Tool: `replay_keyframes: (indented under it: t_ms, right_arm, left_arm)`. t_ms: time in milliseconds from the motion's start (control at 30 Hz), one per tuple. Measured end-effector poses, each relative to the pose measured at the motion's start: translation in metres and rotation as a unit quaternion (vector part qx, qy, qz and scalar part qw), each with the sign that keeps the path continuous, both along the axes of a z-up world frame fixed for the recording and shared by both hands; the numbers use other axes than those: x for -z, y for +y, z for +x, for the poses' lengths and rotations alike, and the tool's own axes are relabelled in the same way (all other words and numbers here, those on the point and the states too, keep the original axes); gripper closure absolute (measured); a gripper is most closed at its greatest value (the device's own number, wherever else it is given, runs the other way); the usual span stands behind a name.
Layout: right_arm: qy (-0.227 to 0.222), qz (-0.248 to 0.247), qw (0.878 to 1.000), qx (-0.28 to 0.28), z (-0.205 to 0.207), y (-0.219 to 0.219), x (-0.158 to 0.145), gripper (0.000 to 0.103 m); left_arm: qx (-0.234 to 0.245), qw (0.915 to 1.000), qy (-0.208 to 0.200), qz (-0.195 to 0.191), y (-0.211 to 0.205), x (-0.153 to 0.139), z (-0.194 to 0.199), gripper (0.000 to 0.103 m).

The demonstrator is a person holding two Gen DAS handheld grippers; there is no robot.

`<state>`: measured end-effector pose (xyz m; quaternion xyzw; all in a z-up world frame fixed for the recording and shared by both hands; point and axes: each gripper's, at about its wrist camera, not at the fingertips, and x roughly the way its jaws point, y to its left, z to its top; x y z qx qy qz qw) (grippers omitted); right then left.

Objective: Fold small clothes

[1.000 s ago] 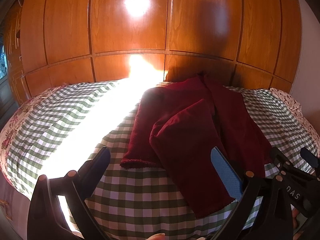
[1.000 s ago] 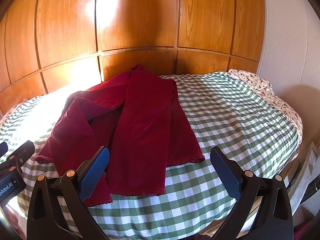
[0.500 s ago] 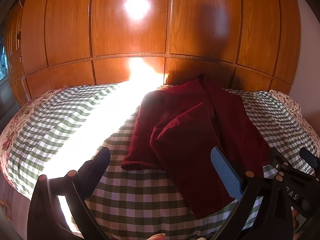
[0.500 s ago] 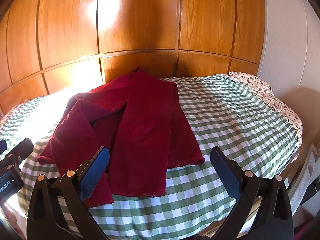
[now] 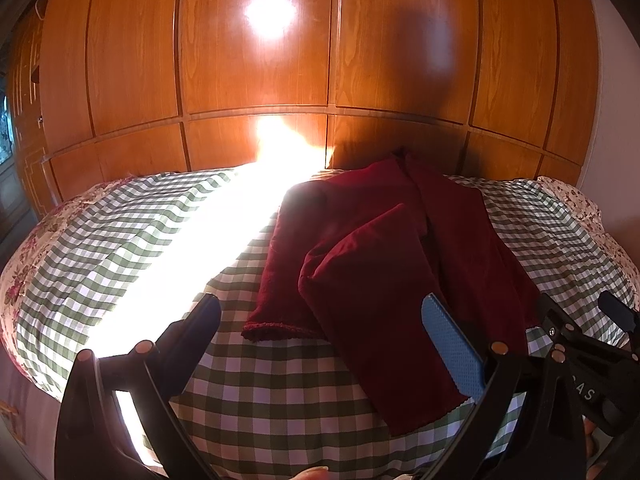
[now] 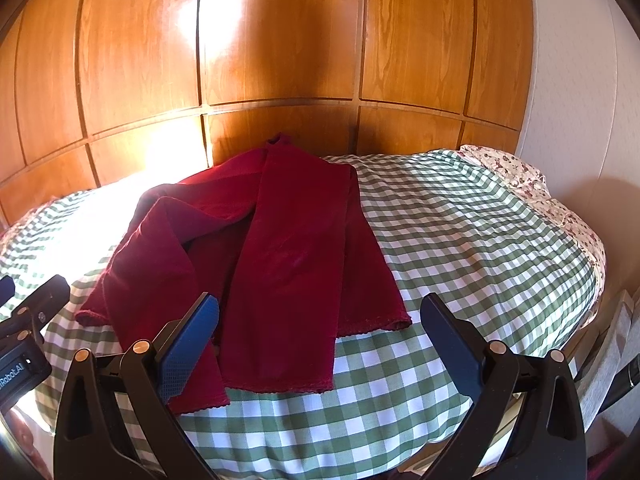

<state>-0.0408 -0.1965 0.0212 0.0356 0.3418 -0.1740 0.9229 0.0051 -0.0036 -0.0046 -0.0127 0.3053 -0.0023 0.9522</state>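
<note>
I hold my left claw (image 5: 320, 332) and right claw (image 6: 320, 332) level above the bed (image 6: 460, 240). Both gape wide, empty, near the red garment (image 6: 280, 248).

The top (image 6: 280, 248) is dark red. The bed cover (image 6: 460, 240) has green and white squares — its edge (image 6: 516, 168) has little red flowers. The wall (image 6: 280, 40) is shiny orange-brown wood.
</note>
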Motion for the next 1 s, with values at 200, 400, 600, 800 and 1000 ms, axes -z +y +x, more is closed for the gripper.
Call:
replay_keyframes:
  t_ms: [200,400,600,800,1000]
  right_arm:
    - [0.0,0.0,1.0,0.001,0.001,0.0,0.0,0.003]
    - [0.002,0.0,1.0,0.001,0.002,0.001,0.0,0.003]
    - [0.006,0.001,1.0,0.0,0.003,0.002,0.002,0.003]
    - [0.015,0.008,1.0,0.001,0.005,-0.002,0.009,0.003]
    - [0.036,0.063,0.997,-0.016,0.015,-0.023,0.021,0.003]
  left_arm:
    - [0.003,1.0,0.002,0.0,0.0,0.001,0.001,0.003]
    - [0.005,1.0,0.005,-0.001,-0.001,0.003,0.003,0.003]
    - [0.005,0.9999,0.009,-0.001,-0.002,0.004,0.004,0.003]
    - [0.008,0.9997,0.023,0.002,-0.003,0.011,0.013,0.003]
    - [-0.003,0.9992,0.039,0.006,0.011,0.019,0.037,0.003]
